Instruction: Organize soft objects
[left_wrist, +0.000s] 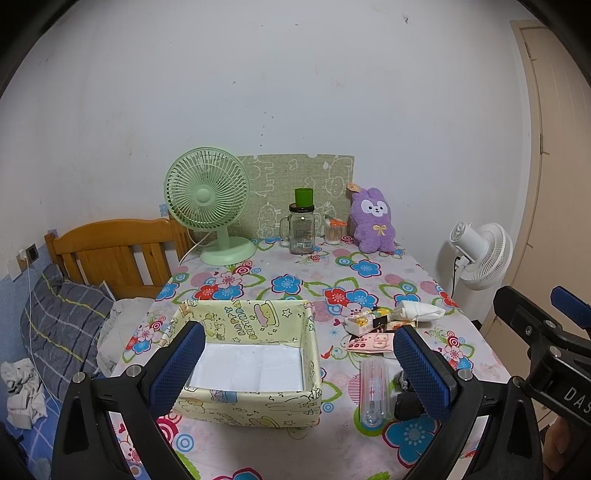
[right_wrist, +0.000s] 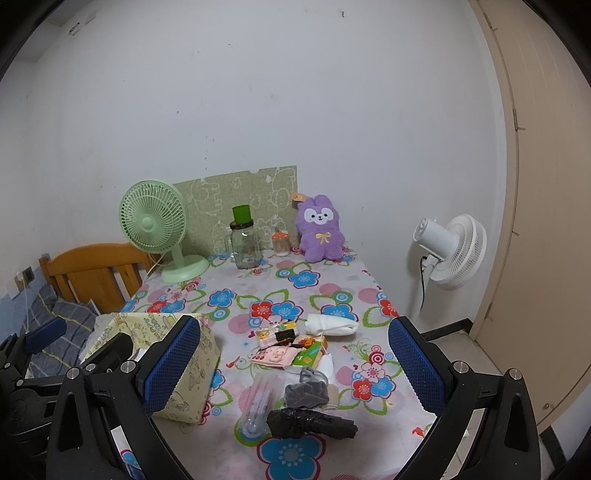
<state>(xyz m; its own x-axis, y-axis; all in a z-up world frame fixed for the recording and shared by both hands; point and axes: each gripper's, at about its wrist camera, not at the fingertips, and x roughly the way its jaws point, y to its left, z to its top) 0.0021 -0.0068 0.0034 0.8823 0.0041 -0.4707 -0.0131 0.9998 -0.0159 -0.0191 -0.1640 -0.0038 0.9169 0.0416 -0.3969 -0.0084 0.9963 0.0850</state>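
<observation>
The left tool (left_wrist: 299, 365) hangs spread over the yellow fabric box (left_wrist: 251, 402) near the desk's (right_wrist: 325, 291) left edge. Right tool (right_wrist: 295, 362), spread, overlooks a black rolled bundle (right_wrist: 312, 422) lying crosswise; bare cloth beyond.

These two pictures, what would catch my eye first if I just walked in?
Probably the flowered tablecloth, loud and colourful. At its far edge against the wall sit a purple plush bunny and a mint-green desk fan. Nearer, a yellow cartoon-print fabric box stands open beside a heap of small items.
</observation>
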